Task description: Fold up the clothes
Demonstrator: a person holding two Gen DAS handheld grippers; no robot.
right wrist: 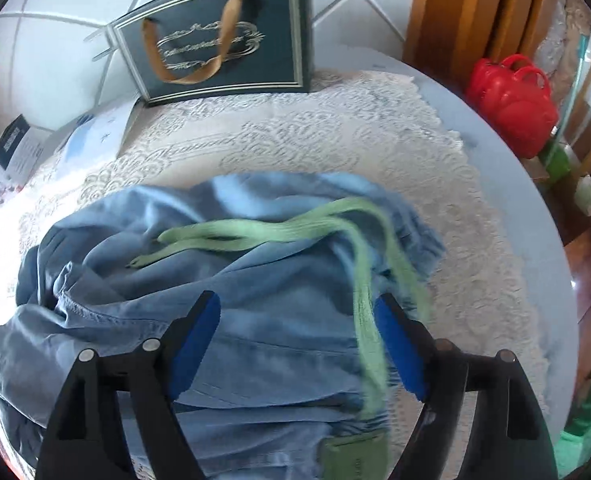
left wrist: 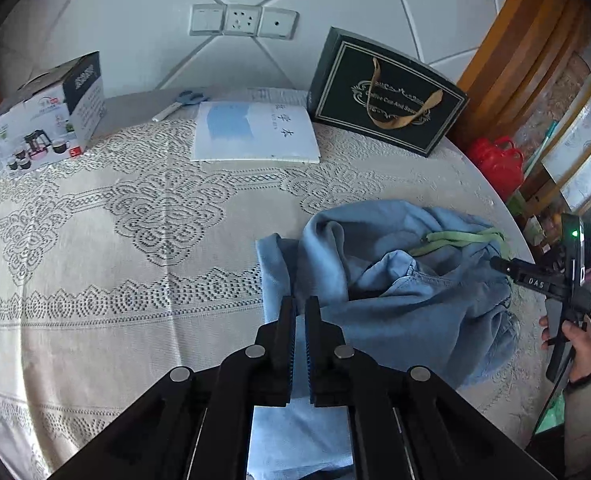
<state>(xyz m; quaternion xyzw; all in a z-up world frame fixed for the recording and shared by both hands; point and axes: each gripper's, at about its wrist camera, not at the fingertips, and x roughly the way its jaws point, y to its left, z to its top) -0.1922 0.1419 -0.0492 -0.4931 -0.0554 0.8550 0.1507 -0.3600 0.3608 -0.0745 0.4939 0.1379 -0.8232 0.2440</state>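
a crumpled blue garment (left wrist: 407, 288) with a green drawstring (right wrist: 279, 228) lies bunched on the lace tablecloth (left wrist: 135, 240) at the table's near right side. my left gripper (left wrist: 300, 304) pinches its pale blue edge, fingers nearly together. my right gripper (right wrist: 295, 312) hangs over the heap, fingers wide apart. beyond stand a dark gift bag (left wrist: 387, 96), a notebook (left wrist: 255, 132) and a carton (left wrist: 47, 116).
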